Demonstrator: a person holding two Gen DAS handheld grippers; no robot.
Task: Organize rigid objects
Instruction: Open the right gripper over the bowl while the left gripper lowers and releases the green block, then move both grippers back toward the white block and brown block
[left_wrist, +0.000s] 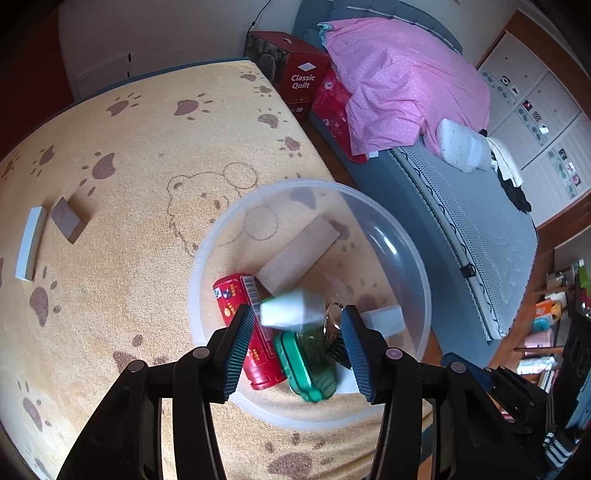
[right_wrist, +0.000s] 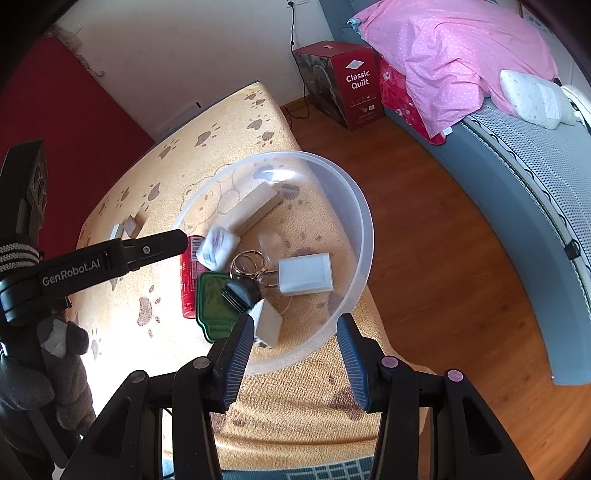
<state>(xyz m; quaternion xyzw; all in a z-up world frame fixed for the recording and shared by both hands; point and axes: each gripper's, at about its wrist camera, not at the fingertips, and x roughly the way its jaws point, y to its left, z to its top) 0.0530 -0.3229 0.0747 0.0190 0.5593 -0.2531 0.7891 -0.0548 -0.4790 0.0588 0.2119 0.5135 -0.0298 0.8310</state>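
Observation:
A clear plastic bowl (left_wrist: 413, 258) (right_wrist: 364, 236) stands on the paw-print cloth. It holds a wooden block (left_wrist: 299, 258) (right_wrist: 255, 208), a red tin (left_wrist: 243, 325) (right_wrist: 188, 277), a green tin (left_wrist: 306, 365) (right_wrist: 212, 306), keys on a ring (right_wrist: 249, 266) and a white charger (right_wrist: 304, 274). A small white object (left_wrist: 291, 309) (right_wrist: 218, 246), blurred, is in the air just beyond the open jaws of my left gripper (left_wrist: 297, 321) over the bowl. My right gripper (right_wrist: 295, 330) is open and empty at the bowl's near rim.
A white bar (left_wrist: 31, 242) and a brown block (left_wrist: 68, 219) lie on the cloth at the left. The table edge drops to a wood floor (right_wrist: 443, 258) on the right. A bed (left_wrist: 461, 206) and a red quilt box (left_wrist: 295, 74) stand beyond.

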